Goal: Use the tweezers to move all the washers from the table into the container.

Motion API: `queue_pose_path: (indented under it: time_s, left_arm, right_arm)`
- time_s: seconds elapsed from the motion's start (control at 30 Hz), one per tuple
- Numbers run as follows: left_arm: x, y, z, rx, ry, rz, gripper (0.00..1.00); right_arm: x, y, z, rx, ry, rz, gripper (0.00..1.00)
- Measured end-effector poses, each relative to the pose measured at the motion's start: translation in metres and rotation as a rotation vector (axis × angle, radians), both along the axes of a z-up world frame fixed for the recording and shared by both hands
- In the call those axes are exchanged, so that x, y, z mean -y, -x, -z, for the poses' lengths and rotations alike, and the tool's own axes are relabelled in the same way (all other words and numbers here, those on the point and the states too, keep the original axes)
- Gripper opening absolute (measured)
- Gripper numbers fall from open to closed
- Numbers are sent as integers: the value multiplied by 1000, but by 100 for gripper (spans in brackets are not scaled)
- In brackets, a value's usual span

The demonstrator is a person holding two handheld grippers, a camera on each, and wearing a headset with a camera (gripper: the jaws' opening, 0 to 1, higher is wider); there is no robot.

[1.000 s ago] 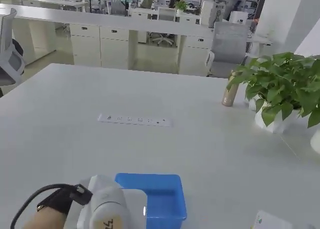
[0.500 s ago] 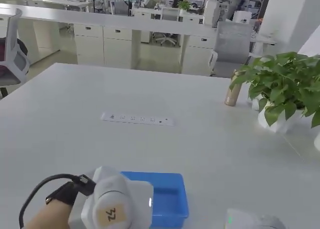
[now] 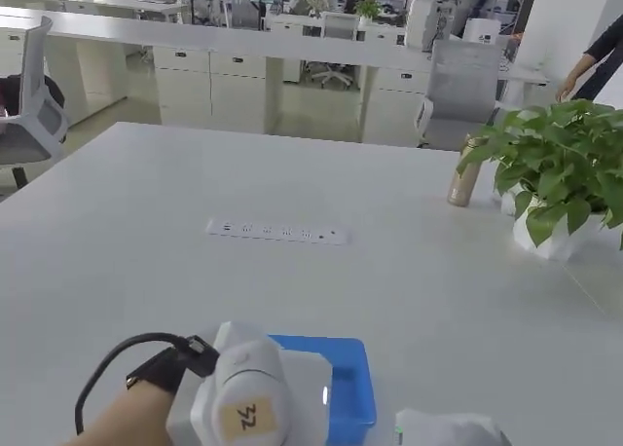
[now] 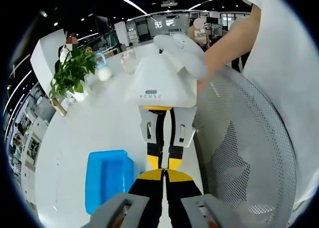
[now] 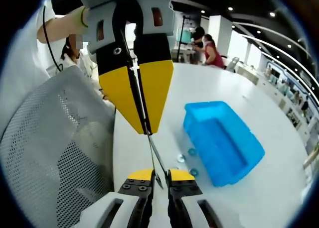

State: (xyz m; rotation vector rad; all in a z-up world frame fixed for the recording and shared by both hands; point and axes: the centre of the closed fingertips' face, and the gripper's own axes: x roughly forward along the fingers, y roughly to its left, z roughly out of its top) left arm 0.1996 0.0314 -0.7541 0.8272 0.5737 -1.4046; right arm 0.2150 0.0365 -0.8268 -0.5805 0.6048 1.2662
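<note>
While three washers (image 5: 181,158) are left on the desk (image 5: 234,88) beside the blue container (image 5: 224,138), the tweezers (image 5: 153,156) are clamped by the left gripper (image 5: 147,131) and the right gripper (image 5: 159,180).

Container (image 3: 355,392) at the near table (image 3: 146,222) edge, washers (image 5: 192,152) on the table just beside it. Power strip (image 3: 277,233) lies beyond at mid-table; bottle (image 3: 464,183) and plant (image 3: 560,173) stand far right, bottle left of plant.

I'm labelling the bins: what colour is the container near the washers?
Blue. The container shows best in the right gripper view.
</note>
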Motion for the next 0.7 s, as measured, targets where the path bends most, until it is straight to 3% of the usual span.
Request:
queue_pose_path:
  time_s: [0.13, 0.37, 0.43, 0.5, 0.7]
  left_arm:
    - [3, -4, -5, 32, 0, 14, 0]
    - [6, -12, -1, 24, -22, 33, 0]
    - [8, -12, -1, 37, -18, 49, 0]
    - [9, -14, -1, 22, -22, 47, 0]
    - [11, -19, -4, 3, -11, 51, 0]
  right_arm:
    - [3, -7, -3, 12, -18, 42, 7]
    - [1, -11, 3, -4, -22, 63, 7]
    - [2, -14, 1, 8, -24, 74, 7]
    - [3, -14, 2, -16, -31, 80, 7]
    - [6, -17, 0, -15, -49, 95, 7]
